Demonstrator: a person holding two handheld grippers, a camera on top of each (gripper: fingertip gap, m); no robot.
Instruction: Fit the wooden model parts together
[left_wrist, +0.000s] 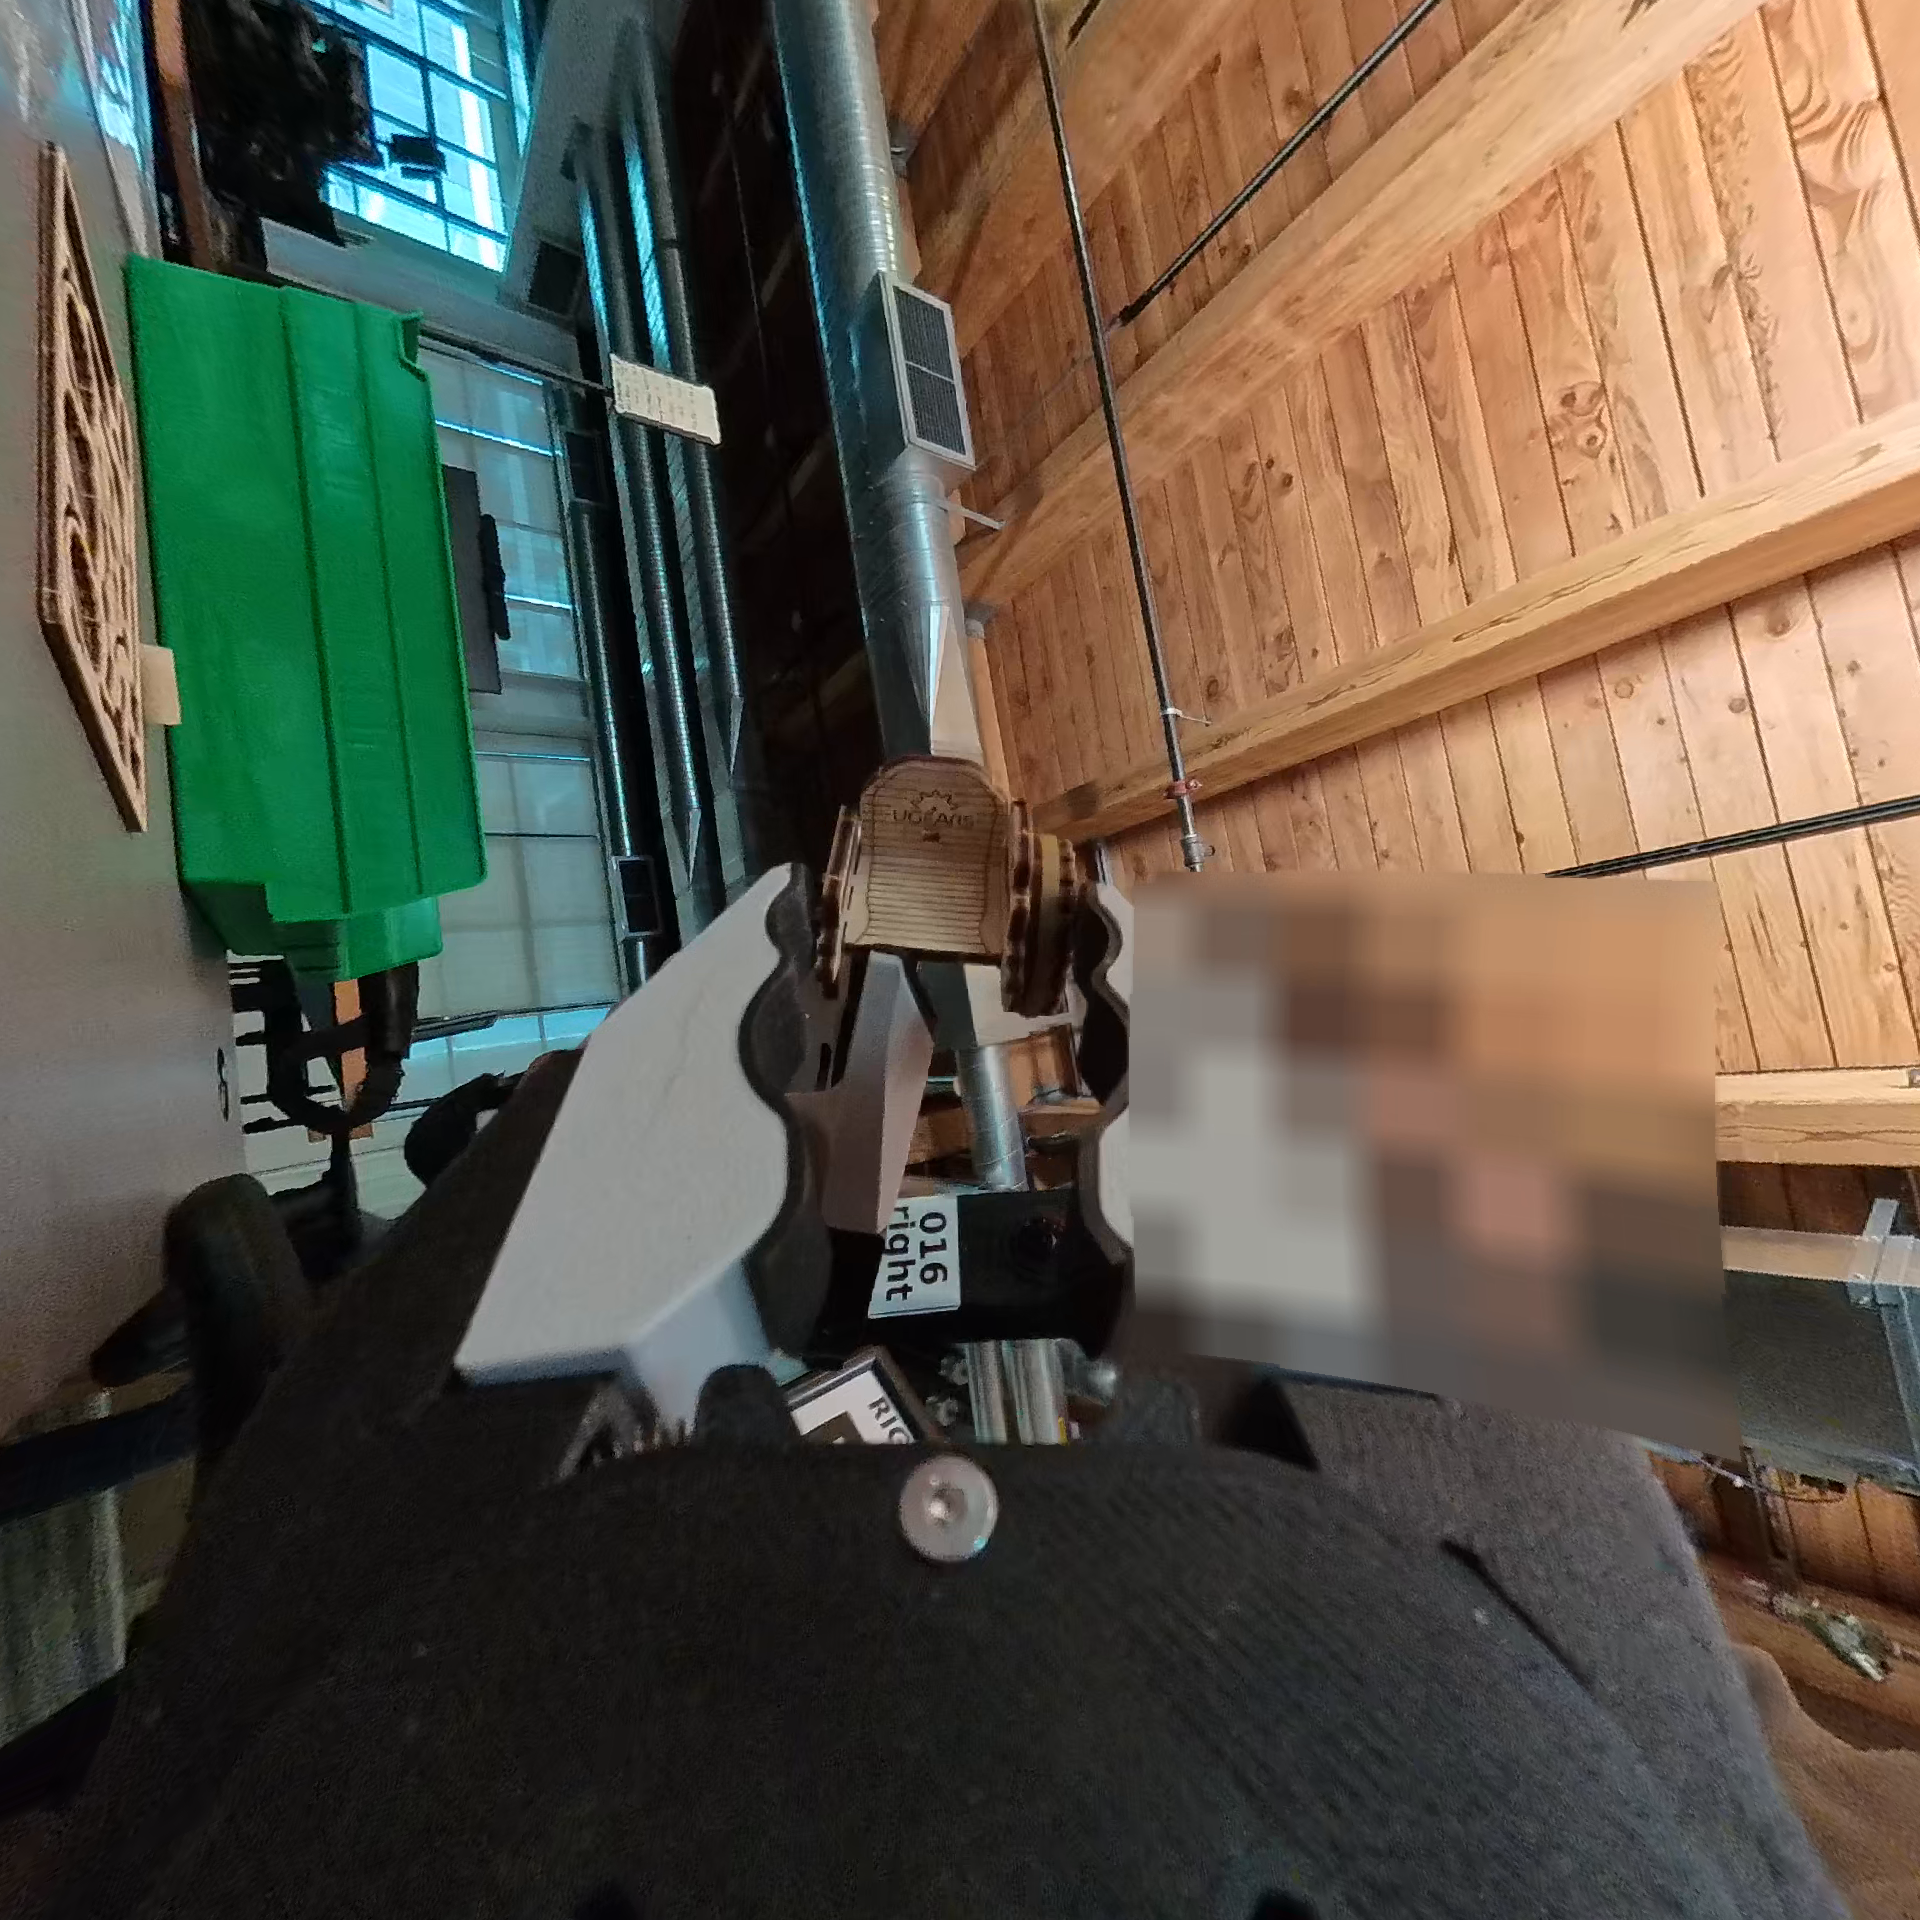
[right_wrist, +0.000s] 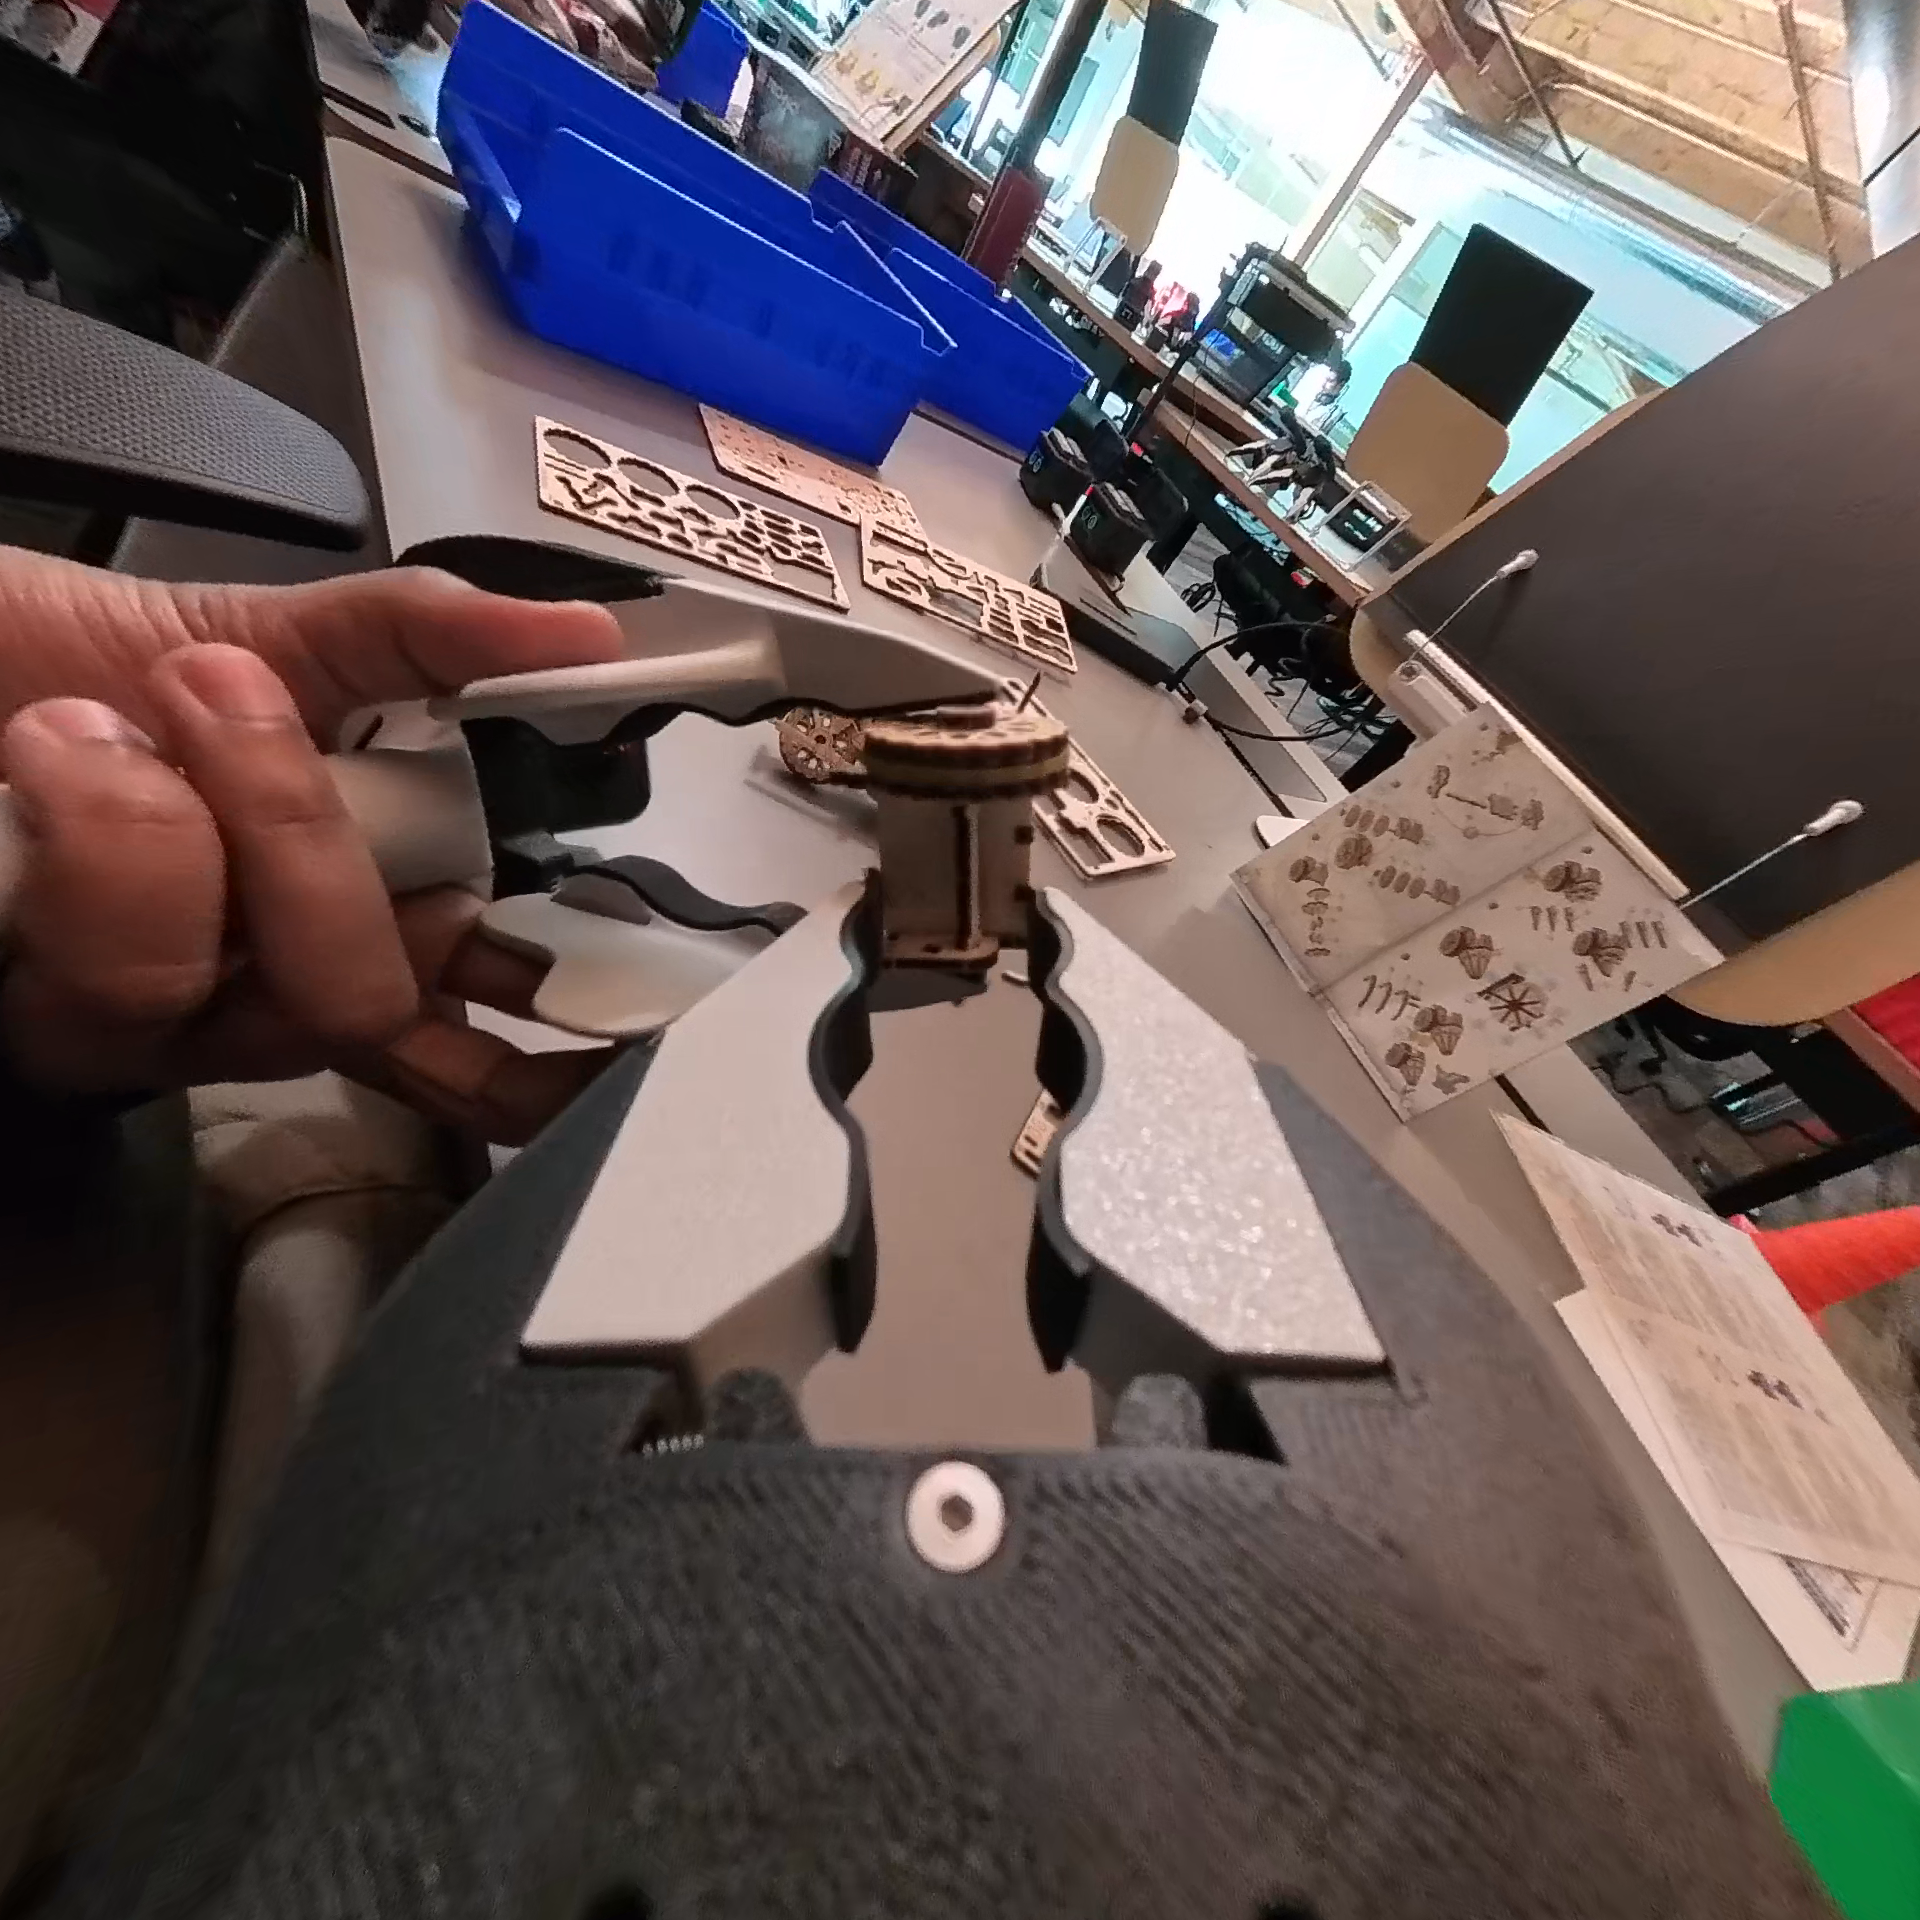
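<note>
In the left wrist view, the left gripper (left_wrist: 951, 935) clamps the wooden model (left_wrist: 940, 883) at its fingertips. In the right wrist view, the right gripper (right_wrist: 951, 920) pinches the same model's lower body, the left gripper's fingers (right_wrist: 831, 649) just beyond its wheel (right_wrist: 966, 753). It looks like mid-fitting; next probably calls for pressing squarely.

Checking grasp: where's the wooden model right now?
In the right wrist view, the wooden model sits centre frame, pinched at the right gripper tips, held above the grey table; the left gripper is beside it, at left.
</note>
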